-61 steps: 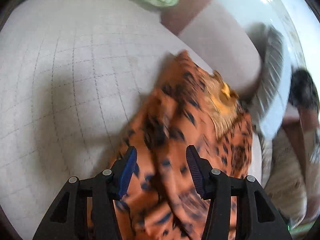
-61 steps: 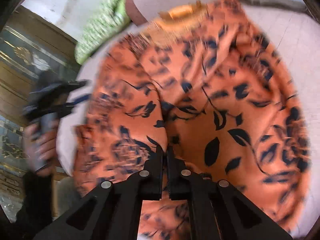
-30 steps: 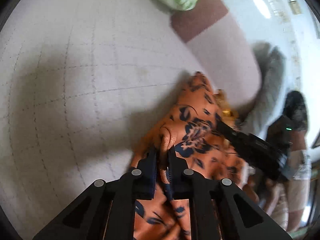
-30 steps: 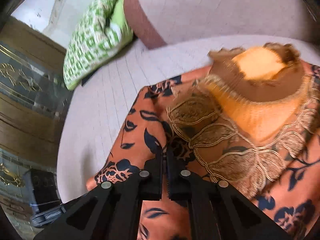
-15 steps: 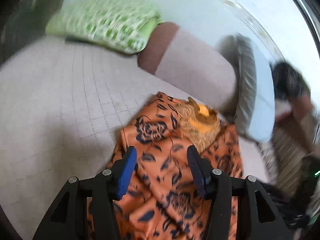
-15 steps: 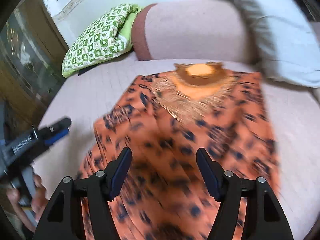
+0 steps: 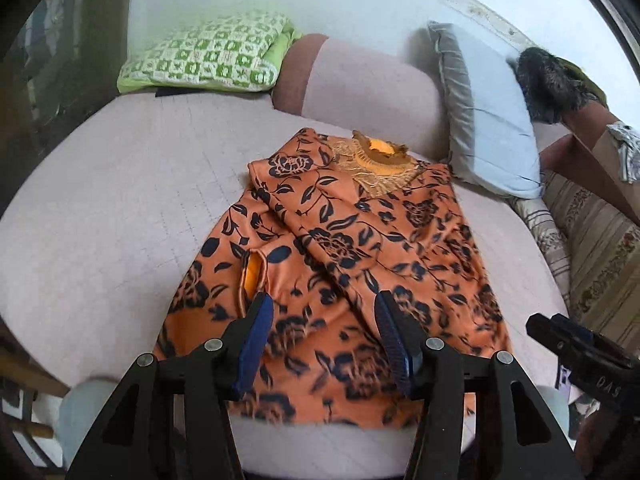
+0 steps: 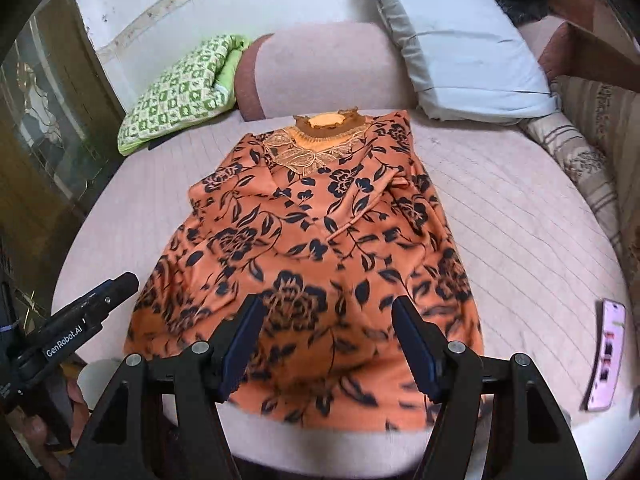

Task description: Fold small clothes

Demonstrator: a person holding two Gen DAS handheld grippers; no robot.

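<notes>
An orange top with a dark floral print [image 7: 340, 248] lies flat on the pale bed, its gold lace collar [image 7: 378, 152] at the far end. Both sleeves are folded in across the chest. It also shows in the right wrist view [image 8: 312, 240]. My left gripper [image 7: 324, 320] is open and empty, hovering over the near hem. My right gripper [image 8: 328, 328] is open and empty, also above the near hem. Each gripper shows in the other's view, the right one [image 7: 576, 348] at the lower right and the left one [image 8: 84, 320] at the lower left.
The quilted bed [image 7: 120, 200] holds a green checked pillow [image 7: 208, 56], a pink bolster [image 7: 360, 84] and a pale blue pillow [image 7: 488, 120] at the far end. A pink phone [image 8: 606, 354] lies at the right near edge. A striped cushion [image 7: 592, 248] borders the right side.
Both grippers let go of the top's folded sleeves, opened and drew back to the near hem. The top now lies flat with its sleeves folded in.
</notes>
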